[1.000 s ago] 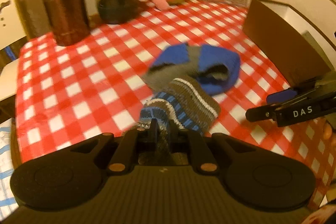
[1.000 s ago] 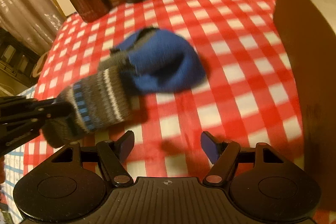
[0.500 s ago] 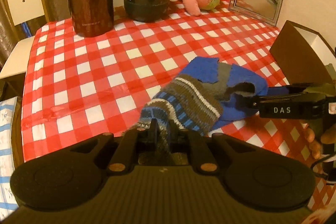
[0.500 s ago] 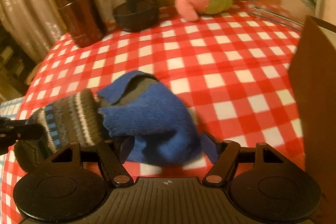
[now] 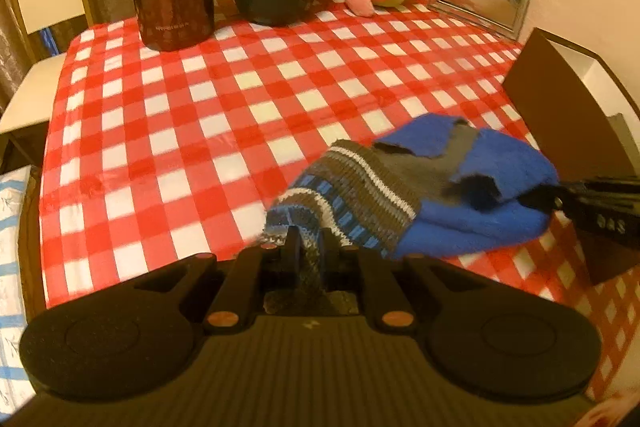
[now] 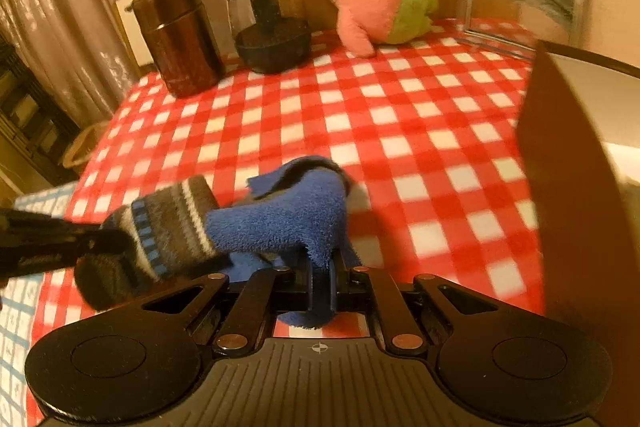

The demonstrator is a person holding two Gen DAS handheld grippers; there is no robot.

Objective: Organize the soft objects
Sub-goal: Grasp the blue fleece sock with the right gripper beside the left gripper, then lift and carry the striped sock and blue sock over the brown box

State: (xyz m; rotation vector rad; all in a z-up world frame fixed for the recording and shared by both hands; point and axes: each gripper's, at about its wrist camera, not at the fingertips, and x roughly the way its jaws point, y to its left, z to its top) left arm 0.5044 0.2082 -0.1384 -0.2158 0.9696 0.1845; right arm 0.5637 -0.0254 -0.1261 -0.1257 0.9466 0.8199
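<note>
Sock hangs stretched between 2 grippers above the checked tablecloth, left gripper pinching its striped cuff, right gripper just clamped onto its blue toe, beside the brown box.

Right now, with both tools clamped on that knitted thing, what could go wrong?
1. The left tool pinches the striped cuff and the right tool only a thin fold of the blue fleece; pulling apart could stretch it or slip it free.
2. The brown box stands close on the right; a swing could knock it.
</note>
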